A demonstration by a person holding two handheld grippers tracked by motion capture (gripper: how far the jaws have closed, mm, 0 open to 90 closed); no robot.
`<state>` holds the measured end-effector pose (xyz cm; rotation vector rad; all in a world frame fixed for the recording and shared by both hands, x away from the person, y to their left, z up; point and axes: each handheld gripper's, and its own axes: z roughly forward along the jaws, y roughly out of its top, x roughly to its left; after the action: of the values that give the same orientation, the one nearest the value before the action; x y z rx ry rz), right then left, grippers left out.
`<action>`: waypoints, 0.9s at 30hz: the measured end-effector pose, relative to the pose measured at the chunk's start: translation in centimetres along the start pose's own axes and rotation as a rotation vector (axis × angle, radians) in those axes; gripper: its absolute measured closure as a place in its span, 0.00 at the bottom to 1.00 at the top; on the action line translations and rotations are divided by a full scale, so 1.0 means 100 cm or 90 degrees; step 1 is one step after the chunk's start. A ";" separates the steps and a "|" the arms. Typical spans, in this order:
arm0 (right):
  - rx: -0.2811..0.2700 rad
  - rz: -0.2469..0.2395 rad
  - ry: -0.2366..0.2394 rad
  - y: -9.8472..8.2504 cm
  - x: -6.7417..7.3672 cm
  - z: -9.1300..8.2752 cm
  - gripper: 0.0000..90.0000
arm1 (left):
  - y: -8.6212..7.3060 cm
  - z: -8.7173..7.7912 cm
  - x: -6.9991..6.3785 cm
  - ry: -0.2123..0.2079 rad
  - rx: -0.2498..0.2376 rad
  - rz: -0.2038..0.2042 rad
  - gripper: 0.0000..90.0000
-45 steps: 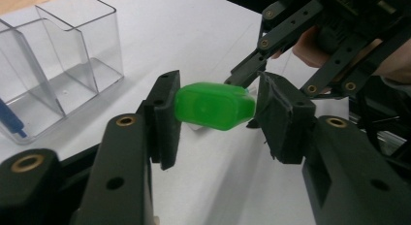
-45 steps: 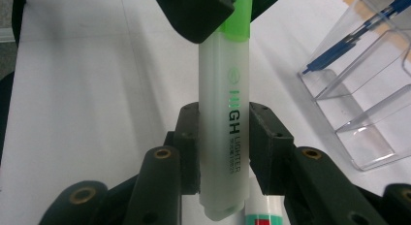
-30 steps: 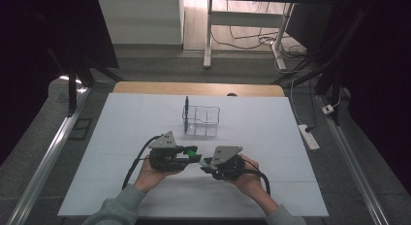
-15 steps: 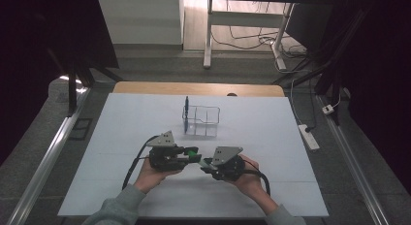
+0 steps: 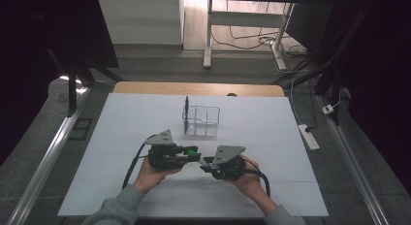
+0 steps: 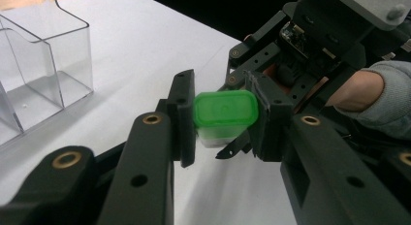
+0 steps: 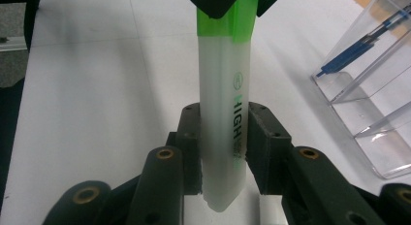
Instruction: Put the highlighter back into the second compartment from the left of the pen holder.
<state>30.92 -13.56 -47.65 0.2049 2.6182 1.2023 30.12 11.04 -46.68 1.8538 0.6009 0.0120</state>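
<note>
Holding a green highlighter (image 7: 225,108) between both grippers above the white table (image 5: 291,137): left gripper (image 6: 220,116) pinches its green cap (image 6: 224,108), right gripper (image 7: 223,152) clamps the translucent barrel. Clear organizer (image 5: 202,119) with a blue pen (image 5: 186,111) sits just beyond.

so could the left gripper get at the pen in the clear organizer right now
Probably not as things stand: the left gripper is shut on the green highlighter, whose body the right gripper also clamps. The table toward the pen looks free.
</note>
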 end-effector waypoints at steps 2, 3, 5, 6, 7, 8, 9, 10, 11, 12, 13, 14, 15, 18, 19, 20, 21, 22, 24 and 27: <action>-0.002 0.010 0.003 -0.001 0.000 0.001 0.76 | 0.000 0.000 -0.001 0.004 0.001 0.006 0.74; -0.003 0.012 0.005 -0.001 -0.001 0.001 0.75 | 0.001 0.000 -0.002 0.007 0.001 0.011 0.74; -0.005 0.025 0.007 -0.001 -0.002 0.001 0.71 | 0.001 -0.001 -0.003 0.009 0.000 0.014 0.74; -0.005 0.031 0.008 -0.002 -0.004 0.000 0.68 | 0.002 -0.001 -0.003 0.009 -0.001 0.015 0.74; -0.004 0.039 0.006 -0.002 -0.005 0.000 0.66 | 0.002 -0.002 -0.003 0.011 -0.003 0.014 0.74; -0.008 0.044 0.004 -0.002 -0.006 0.000 0.64 | 0.002 -0.003 -0.003 0.013 -0.004 0.016 0.74; -0.008 0.050 0.003 -0.003 -0.006 -0.001 0.63 | 0.002 -0.004 -0.003 0.015 -0.005 0.015 0.74; -0.012 0.053 0.002 -0.003 -0.007 -0.002 0.61 | 0.003 -0.004 -0.002 0.018 -0.007 0.014 0.74; -0.012 0.057 -0.001 -0.003 -0.008 -0.002 0.59 | 0.003 -0.005 -0.002 0.022 -0.008 0.014 0.74; -0.014 0.066 -0.001 -0.003 -0.008 -0.003 0.58 | 0.003 -0.006 -0.001 0.026 -0.009 0.014 0.74; -0.015 0.068 -0.003 -0.004 -0.010 -0.004 0.57 | 0.003 -0.007 -0.001 0.029 -0.009 0.013 0.74; -0.018 0.074 -0.006 -0.004 -0.010 -0.004 0.56 | 0.003 -0.008 0.000 0.029 -0.009 0.013 0.74; -0.020 0.077 -0.007 -0.005 -0.011 -0.005 0.55 | 0.003 -0.008 0.000 0.032 -0.010 0.012 0.74; -0.022 0.088 -0.013 -0.006 -0.014 -0.007 0.52 | 0.003 -0.010 0.000 0.039 -0.011 0.011 0.74; -0.025 0.091 -0.014 -0.006 -0.014 -0.008 0.52 | 0.003 -0.011 0.001 0.040 -0.012 0.011 0.74; -0.028 0.093 -0.017 -0.007 -0.016 -0.009 0.52 | 0.003 -0.011 0.001 0.041 -0.013 0.011 0.74; -0.030 0.097 -0.019 -0.008 -0.016 -0.011 0.52 | 0.003 -0.012 0.002 0.042 -0.014 0.011 0.74; -0.029 0.097 -0.021 -0.008 -0.018 -0.012 0.52 | 0.003 -0.013 0.002 0.044 -0.015 0.011 0.74; -0.033 0.103 -0.022 -0.009 -0.019 -0.014 0.52 | 0.003 -0.014 0.002 0.048 -0.017 0.010 0.74; -0.035 0.109 -0.023 -0.011 -0.021 -0.017 0.51 | 0.003 -0.016 0.004 0.054 -0.021 0.008 0.74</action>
<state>32.40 -15.98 -47.06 0.4443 2.5757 1.3112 30.11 12.53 -45.94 1.8328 0.6445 0.1082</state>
